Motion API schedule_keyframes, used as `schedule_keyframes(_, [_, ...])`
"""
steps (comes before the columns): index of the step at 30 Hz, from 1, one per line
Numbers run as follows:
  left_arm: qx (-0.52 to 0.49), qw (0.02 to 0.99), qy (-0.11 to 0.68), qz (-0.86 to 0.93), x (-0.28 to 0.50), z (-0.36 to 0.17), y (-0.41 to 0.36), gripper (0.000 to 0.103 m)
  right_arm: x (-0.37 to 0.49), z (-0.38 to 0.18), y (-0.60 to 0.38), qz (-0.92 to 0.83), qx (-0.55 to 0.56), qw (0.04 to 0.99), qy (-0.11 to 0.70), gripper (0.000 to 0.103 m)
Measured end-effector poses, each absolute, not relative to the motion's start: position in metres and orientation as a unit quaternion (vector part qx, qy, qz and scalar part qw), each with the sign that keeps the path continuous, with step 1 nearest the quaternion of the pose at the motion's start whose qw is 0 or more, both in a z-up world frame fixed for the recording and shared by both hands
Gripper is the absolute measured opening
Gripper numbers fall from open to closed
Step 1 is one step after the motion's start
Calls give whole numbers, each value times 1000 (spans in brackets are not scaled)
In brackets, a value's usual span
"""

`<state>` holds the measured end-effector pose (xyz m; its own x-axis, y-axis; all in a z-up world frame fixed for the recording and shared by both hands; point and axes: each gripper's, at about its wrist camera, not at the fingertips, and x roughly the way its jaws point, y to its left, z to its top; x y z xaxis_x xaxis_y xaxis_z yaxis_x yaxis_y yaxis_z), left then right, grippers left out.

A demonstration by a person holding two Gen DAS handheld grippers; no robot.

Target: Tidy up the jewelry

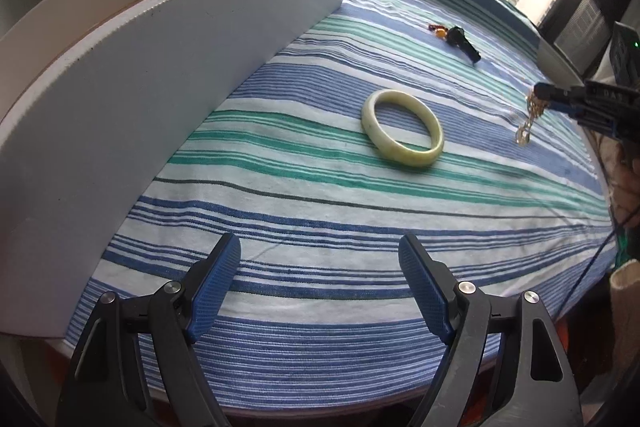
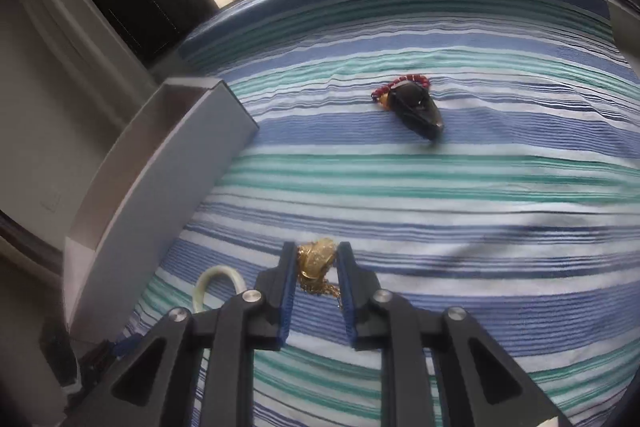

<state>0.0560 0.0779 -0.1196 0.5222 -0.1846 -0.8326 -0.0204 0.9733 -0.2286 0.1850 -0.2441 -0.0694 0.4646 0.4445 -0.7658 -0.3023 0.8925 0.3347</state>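
A white open box [image 1: 140, 75] stands on the striped cloth [image 1: 320, 227] covering the surface; its inside is hidden from both views. Right of the box, a pale green bangle [image 1: 402, 129] lies flat on open cloth. The right gripper [image 2: 318, 261] holds a gold necklace [image 2: 316, 259] in narrow jaws, right of the bangle. Beyond the box's far end lie a red bead bracelet [image 2: 400, 83] and a black pendant [image 2: 418, 113]. The left gripper [image 1: 320, 267] hovers beside the box, jaws wide and empty.
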Motion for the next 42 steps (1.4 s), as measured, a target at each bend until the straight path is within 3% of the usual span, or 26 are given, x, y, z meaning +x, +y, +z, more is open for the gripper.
schedule_keyframes(9, [-89,861,498,-55,54,-119,59,83,128,-133,-239,156,-12,865,477,22])
schedule_keyframes(10, [-84,861,498,-56,53,-118,57,83,124,-134,-241,150,-13,868,473,32])
schedule_keyframes(11, [-80,861,499,-56,53,-118,55,83,122,-133,-244,147,-6,871,468,49])
schedule_keyframes(13, [-75,860,501,-57,54,-120,53,83,114,-129,-253,147,25,879,453,57])
schedule_keyframes(22, [-113,853,507,-49,84,-114,59,83,68,-116,-307,81,78,910,400,58])
schedule_keyframes(29, [-29,866,499,-3,155,-122,24,83,61,-124,-306,96,78,906,406,58])
schedule_keyframes(33, [-23,864,502,22,167,-135,21,71,66,-128,-283,136,61,898,413,58])
schedule_keyframes(35, [-12,869,494,8,164,-134,14,57,80,-136,-272,145,50,892,426,58])
schedule_keyframes(37, [13,874,485,-11,161,-132,3,16,96,-146,-262,152,45,885,437,58])
schedule_keyframes(39, [25,876,481,-14,158,-131,-1,8,108,-150,-249,153,31,893,422,61])
schedule_keyframes(42, [-23,872,488,-37,154,-127,9,8,116,-149,-232,149,2,897,417,58])
